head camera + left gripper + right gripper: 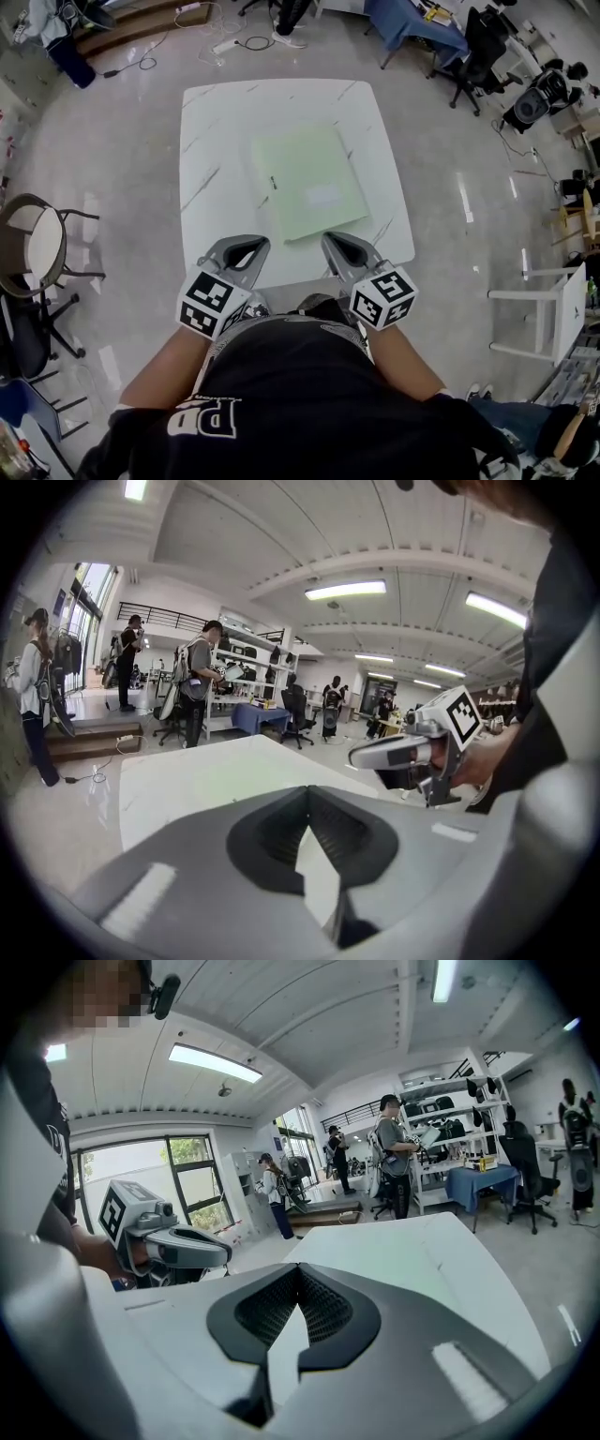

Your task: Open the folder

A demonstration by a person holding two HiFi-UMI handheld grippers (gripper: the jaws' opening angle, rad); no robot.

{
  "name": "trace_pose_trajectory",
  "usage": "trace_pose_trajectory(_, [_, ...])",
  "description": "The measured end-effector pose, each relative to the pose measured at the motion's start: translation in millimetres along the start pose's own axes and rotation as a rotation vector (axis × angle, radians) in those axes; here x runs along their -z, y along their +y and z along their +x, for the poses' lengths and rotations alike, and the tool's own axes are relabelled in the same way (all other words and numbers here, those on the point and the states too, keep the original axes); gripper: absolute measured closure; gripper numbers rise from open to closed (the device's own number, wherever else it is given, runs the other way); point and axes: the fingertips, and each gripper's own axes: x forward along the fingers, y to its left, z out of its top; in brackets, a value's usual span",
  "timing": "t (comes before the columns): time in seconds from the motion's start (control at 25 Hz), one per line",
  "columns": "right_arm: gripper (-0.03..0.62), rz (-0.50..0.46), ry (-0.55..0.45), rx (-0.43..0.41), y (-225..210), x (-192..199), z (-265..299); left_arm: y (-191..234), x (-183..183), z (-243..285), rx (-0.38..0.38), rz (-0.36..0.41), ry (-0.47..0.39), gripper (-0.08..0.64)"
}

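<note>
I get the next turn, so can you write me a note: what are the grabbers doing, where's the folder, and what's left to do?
Left gripper: shut, empty, over the table's near edge.
Right gripper: shut, empty, by the folder's near edge; can't tell whether it touches.
Green folder: flat and closed, mid white table.
Done: nothing yet.
Left: lift the cover open.

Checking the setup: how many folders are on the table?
1. A pale green folder lies closed on the white table, just beyond the left gripper and right gripper, which hide part of the near edge.
</note>
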Motion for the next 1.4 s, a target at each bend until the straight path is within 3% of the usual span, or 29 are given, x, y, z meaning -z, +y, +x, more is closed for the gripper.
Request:
trace_pose_trajectory(0.28, [0.593, -0.021, 0.006, -0.02, -14, -10, 3, 4, -7, 11, -0.027, -0.015, -0.003, 0.506])
trace_pose_trajectory(0.92, [0.593, -0.104, 0.036, -0.156, -55, -25, -2, 1, -22, 35, -0.211, -0.086, -0.034, 0.506])
trace_pose_trajectory(1.4, [0.594, -0.092, 0.025, -0.161, -67, -22, -9, -3, -19, 51, -0.213, -0.09, -0.009, 0.506])
